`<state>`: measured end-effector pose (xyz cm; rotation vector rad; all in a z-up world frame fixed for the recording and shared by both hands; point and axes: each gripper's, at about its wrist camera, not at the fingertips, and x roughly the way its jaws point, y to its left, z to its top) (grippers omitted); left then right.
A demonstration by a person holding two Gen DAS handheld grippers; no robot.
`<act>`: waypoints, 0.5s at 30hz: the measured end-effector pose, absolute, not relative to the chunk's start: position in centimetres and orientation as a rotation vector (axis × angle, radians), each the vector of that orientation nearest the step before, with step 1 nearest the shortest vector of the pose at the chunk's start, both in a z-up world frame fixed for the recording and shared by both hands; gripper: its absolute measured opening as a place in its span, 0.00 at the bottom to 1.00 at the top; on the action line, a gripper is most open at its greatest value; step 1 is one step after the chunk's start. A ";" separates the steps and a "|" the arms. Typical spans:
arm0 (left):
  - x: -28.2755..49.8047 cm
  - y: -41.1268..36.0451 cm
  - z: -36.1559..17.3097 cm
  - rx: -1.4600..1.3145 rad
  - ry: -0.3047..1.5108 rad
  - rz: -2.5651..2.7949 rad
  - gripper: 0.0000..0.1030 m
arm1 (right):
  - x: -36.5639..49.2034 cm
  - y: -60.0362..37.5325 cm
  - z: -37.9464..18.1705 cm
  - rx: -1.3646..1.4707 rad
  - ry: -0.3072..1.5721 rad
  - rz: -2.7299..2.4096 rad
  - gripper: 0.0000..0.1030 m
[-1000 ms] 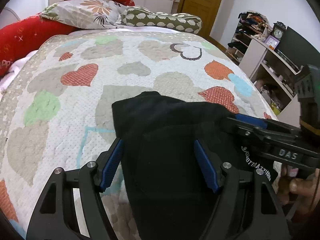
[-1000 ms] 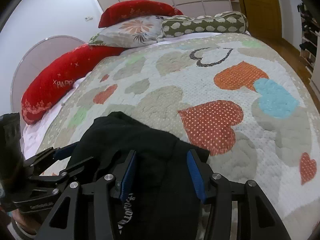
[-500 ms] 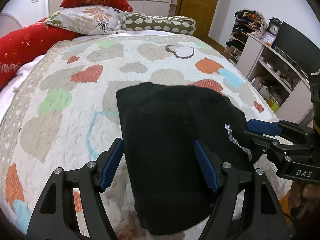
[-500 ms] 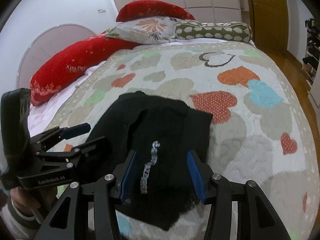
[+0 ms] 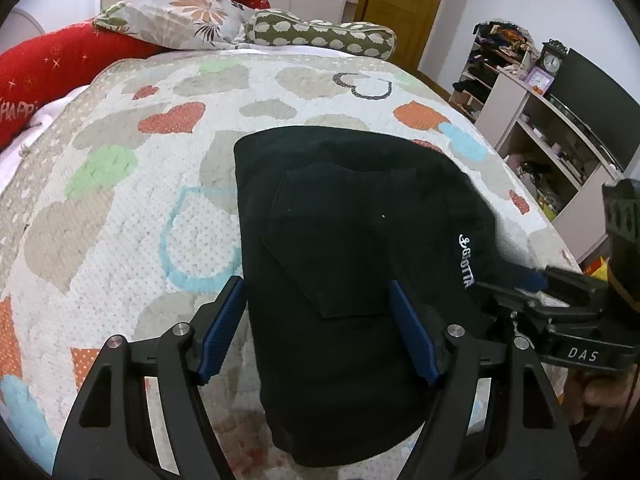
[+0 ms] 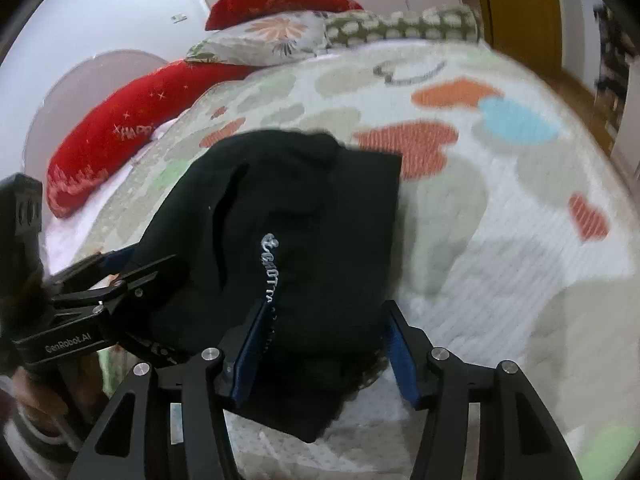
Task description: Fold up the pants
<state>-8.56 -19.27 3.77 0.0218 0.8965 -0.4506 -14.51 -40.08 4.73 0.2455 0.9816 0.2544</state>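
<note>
The black pants (image 5: pixel 344 248) lie folded into a compact stack on the heart-patterned quilt, with a back pocket and white lettering facing up. They also show in the right wrist view (image 6: pixel 288 248). My left gripper (image 5: pixel 320 332) is open, its blue pads on either side of the stack's near end. My right gripper (image 6: pixel 324 344) is open over the stack's right near corner. It appears in the left wrist view (image 5: pixel 532 280) at the right edge of the pants. The left gripper appears in the right wrist view (image 6: pixel 120 268) at the left.
The quilt (image 5: pixel 120 168) covers a bed. Red and patterned pillows (image 5: pixel 192 20) lie at the head. A shelf unit with a clock and a dark screen (image 5: pixel 560 100) stands right of the bed. A wooden door (image 5: pixel 392 4) is behind.
Both grippers have pulled back toward the near edge of the bed and risen. More of the folded pants shows now. Both grippers stay open throughout.
</note>
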 end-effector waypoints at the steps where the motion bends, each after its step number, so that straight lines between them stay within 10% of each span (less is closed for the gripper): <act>1: -8.6 -19.3 3.7 0.020 0.895 -0.448 0.74 | -14.6 -40.3 4.8 0.263 0.969 0.254 0.52; 15: -9.3 -19.4 5.9 0.047 0.855 -0.439 0.74 | -15.9 -40.4 9.2 0.225 0.879 0.217 0.53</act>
